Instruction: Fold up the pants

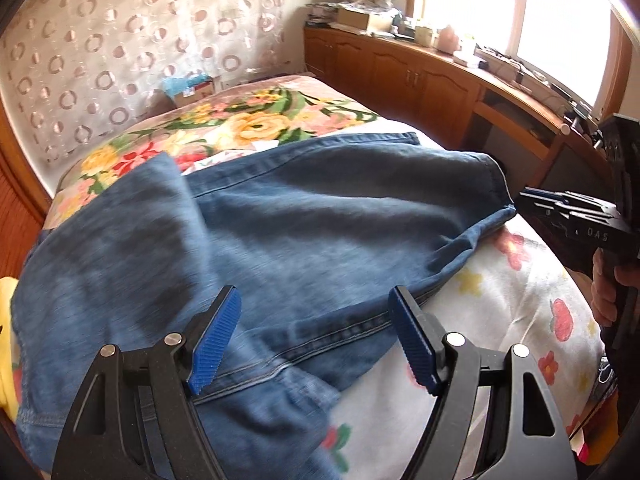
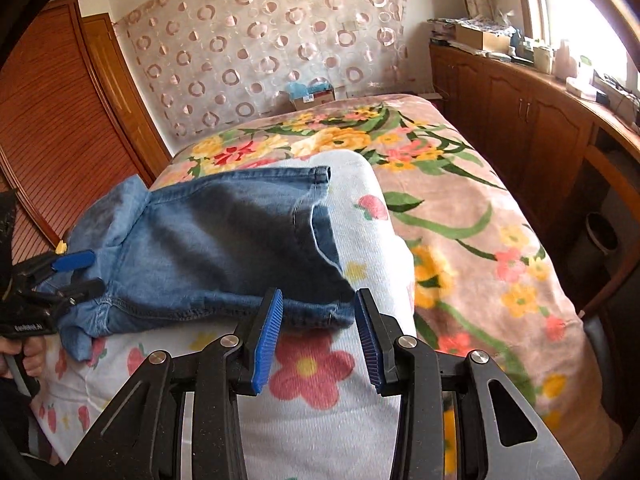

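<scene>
The pants (image 1: 260,216), blue denim and already doubled over, lie on the white flowered blanket (image 2: 316,364) at the near end of the bed (image 2: 480,216), with a hem reaching toward the far side. The left gripper (image 1: 314,340) hovers over the near seam with its jaws spread wide and nothing pinched between them. The right gripper (image 2: 318,340) sits at the near right corner of the cloth, its jaws partly apart; the denim edge reaches into the gap, but the pads do not look pressed on it (the blur there makes this hard to be sure of).

My worry is a shallow bite: if either gripper takes only the top layer at the corner, the lower layer would stay behind and the fold would come apart or go crooked. The soft blanket could also get caught up with the denim and drag along.

As for writing, the letters "DAS" show on the right gripper's body in the left view. A printed word on the left gripper's body in the right view is too small to read.
</scene>
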A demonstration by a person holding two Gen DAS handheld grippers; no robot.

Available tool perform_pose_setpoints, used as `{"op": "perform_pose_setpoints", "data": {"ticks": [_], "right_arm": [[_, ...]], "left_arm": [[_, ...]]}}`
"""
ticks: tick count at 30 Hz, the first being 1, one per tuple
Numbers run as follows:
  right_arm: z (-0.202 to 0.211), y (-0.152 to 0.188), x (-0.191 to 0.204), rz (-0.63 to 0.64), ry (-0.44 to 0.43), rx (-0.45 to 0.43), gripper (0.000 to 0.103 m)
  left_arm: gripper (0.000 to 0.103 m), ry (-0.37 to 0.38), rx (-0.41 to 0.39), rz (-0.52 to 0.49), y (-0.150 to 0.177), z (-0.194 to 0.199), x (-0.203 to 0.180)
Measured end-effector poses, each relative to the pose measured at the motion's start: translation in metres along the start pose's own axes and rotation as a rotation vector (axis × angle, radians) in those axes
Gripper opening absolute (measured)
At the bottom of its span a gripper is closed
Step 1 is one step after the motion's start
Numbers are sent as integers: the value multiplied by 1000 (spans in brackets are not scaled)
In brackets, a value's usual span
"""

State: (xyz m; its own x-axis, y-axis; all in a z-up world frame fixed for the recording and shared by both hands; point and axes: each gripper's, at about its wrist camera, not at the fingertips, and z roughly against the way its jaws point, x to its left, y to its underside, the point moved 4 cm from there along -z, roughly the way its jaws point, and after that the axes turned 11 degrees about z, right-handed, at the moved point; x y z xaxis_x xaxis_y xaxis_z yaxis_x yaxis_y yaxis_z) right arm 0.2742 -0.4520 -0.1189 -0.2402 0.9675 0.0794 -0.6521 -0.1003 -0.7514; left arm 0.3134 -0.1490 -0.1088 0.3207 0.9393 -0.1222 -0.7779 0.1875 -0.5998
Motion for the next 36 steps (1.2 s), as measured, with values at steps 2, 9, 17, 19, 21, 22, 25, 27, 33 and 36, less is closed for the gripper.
{"op": "perform_pose_setpoints", "data": {"ticks": [2,9,17,19,21,22,25,27,33,36], "right_arm": [[0,-1,0,-4,-3,-6,39],[-24,3,5,-13,4,35,39],[-29,4,8,-18,-12,55,39],[-30,3,9,-11,-15,59,39],[-31,2,9,-1,-16,64,32],[-32,2,9,4,-13,67,26],[-28,-1,10,7,-42,50,16],[-23,-5,13,16,-37,28,16],[4,-34,28,37,-61,-91,15],[14,-53,41,74,-73,-133,15]], "left_arm": [[77,7,14,-4,-1,-7,-6],[77,-2,66,-13,3,-28,-12],[77,-14,115,-24,20,-38,-10],[77,-15,114,-26,21,-37,-11],[77,-16,111,-26,21,-36,-11],[77,-14,109,-24,21,-35,-11],[77,-4,98,-15,21,-27,-9],[77,1,83,-8,21,-17,-7],[77,12,22,18,18,15,5],[77,10,-14,42,16,33,17]]}}
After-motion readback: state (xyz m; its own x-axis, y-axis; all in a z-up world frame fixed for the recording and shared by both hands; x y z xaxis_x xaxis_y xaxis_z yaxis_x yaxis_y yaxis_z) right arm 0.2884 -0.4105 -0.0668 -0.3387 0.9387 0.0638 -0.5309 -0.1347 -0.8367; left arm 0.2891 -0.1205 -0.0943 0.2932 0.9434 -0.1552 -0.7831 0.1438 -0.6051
